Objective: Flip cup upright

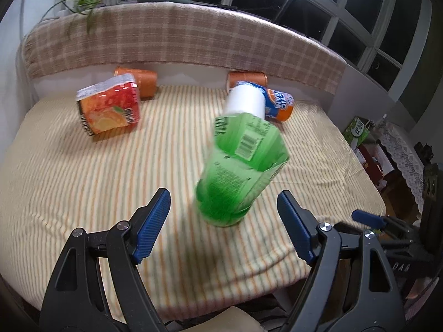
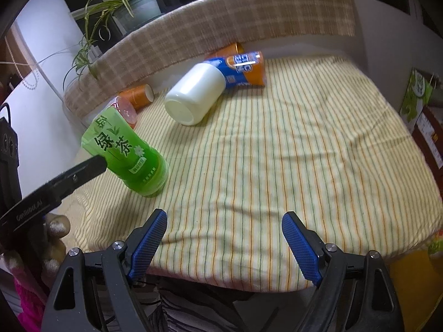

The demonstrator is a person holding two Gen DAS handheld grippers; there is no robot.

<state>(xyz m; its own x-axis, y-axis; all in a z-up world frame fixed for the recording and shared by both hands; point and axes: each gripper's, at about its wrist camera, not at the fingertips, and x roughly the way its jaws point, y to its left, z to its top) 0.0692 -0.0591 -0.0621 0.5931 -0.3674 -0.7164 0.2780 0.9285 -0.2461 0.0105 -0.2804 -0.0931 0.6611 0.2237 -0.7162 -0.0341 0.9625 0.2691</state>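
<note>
Green cup [image 1: 238, 171] standing tilted on the striped cloth [image 1: 83, 182] toward the near edge, between the spread fingers of the left gripper [image 1: 224, 221], untouched. Right gripper [image 2: 224, 244] wide open too, holding nothing. White mug [image 2: 193, 96] on its side behind.

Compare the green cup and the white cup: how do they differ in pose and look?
The green cup stands on its base, leaning, open end up; the white cup lies on its side. The green cup is translucent with printed text; the white cup is plain and opaque. Both rest on the striped cloth, ungripped.
</note>
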